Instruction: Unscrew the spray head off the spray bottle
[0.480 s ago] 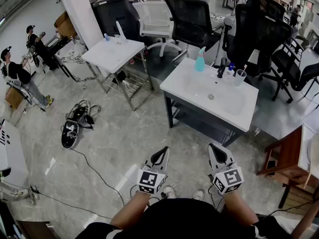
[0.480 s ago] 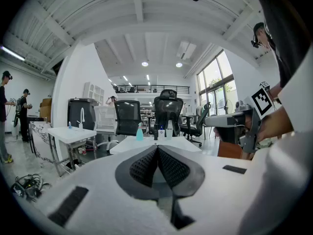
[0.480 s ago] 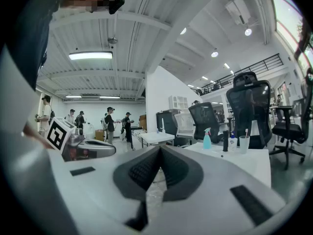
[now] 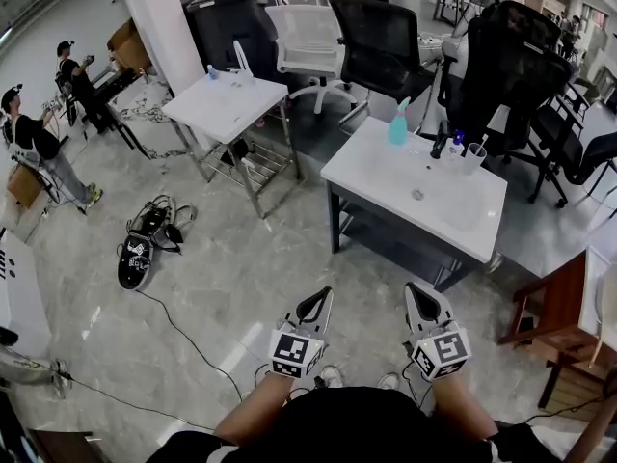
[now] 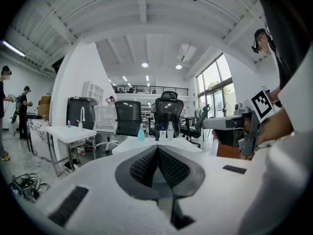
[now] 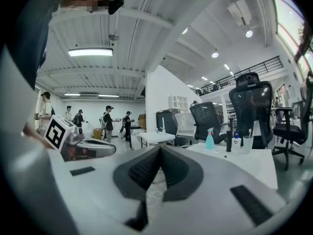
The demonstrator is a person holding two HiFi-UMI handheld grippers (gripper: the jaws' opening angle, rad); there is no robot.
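You are holding the left gripper [image 4: 321,300] and the right gripper [image 4: 417,295] low in front of you, both with jaws pressed together and pinching nothing. The teal spray bottle [image 4: 397,126] is standing upright at the far edge of the white sink table [image 4: 381,177], well apart from both grippers.
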